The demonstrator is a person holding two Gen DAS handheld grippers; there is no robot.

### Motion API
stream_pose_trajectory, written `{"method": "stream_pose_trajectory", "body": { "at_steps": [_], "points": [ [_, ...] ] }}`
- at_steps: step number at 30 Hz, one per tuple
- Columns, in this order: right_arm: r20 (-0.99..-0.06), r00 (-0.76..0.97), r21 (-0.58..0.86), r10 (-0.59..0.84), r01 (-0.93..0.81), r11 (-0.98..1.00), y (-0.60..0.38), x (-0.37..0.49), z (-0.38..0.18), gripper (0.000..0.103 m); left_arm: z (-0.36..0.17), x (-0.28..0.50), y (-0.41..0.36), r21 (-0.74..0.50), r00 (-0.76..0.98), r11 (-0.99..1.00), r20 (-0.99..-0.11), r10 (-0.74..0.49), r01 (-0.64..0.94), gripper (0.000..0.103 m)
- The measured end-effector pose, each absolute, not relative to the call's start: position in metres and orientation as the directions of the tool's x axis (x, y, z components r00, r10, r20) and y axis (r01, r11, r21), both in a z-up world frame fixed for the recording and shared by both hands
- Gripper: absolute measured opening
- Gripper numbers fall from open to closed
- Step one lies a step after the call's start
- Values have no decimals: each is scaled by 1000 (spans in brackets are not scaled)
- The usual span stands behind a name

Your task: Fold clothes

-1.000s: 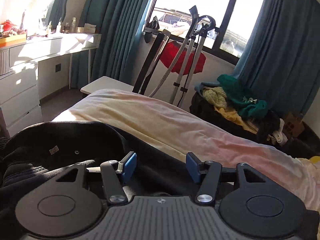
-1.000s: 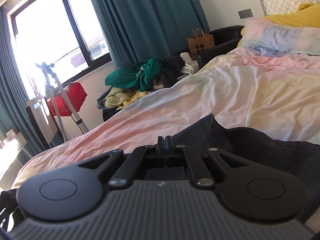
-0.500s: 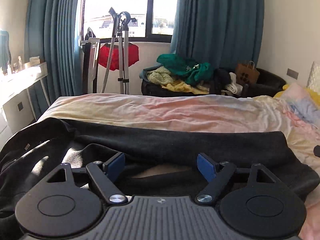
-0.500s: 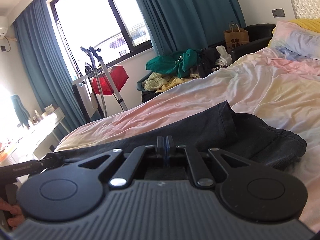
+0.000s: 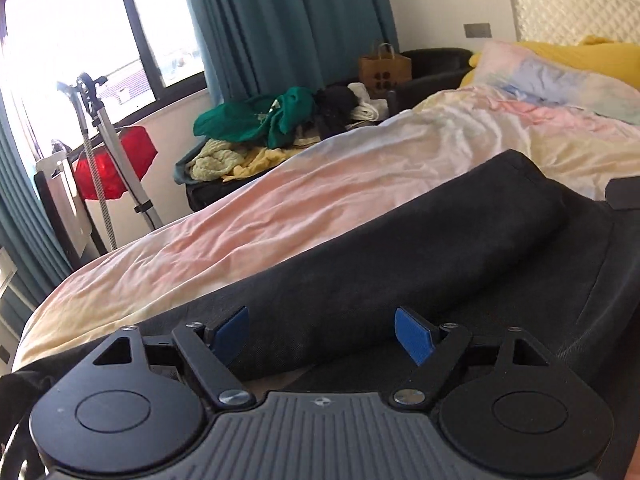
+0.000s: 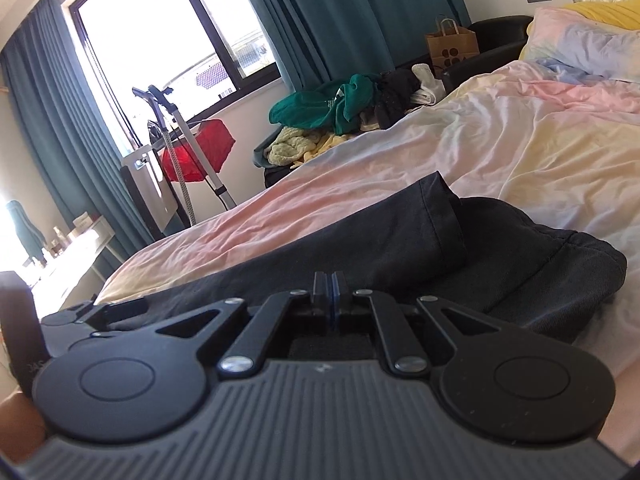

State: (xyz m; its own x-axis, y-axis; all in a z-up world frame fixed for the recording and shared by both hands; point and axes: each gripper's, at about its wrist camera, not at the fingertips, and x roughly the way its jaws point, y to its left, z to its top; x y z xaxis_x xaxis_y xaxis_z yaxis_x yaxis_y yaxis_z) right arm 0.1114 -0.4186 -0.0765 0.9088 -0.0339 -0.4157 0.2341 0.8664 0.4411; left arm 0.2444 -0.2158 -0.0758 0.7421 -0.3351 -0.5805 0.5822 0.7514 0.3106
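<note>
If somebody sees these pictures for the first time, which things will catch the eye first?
First, the dark charcoal folded garment lying across the pastel pink-and-yellow bed sheet, just ahead of both grippers. Next, the bright window with teal curtains behind the bed. Below it, the messy pile of green and yellow clothes and a red fabric item.

lay across the near side of the bed: trousers; beyond it, a clothes pile, pillows at right.

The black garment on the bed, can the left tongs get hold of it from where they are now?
Probably yes: the left tongs stand open right over the black garment, with nothing between them and the cloth.
</note>
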Motion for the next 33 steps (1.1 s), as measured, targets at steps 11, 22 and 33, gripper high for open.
{"method": "stream_pose_trajectory", "body": {
  "at_steps": [11,22,33],
  "points": [
    [-473,876,462,-91,335,821,-435,128,-97,7,-115,271,-266,454,728,614,-608,-316,646,92],
    [-436,891,478,-130,351,805,-441,121,-96,71,-120,276,-282,449,732,616,-590,-341,648,92],
    [-441,882,547,-165,410,730,-459,115,-102,71,-126,282,-301,493,736,573,-588,-336,655,85]
  ]
}}
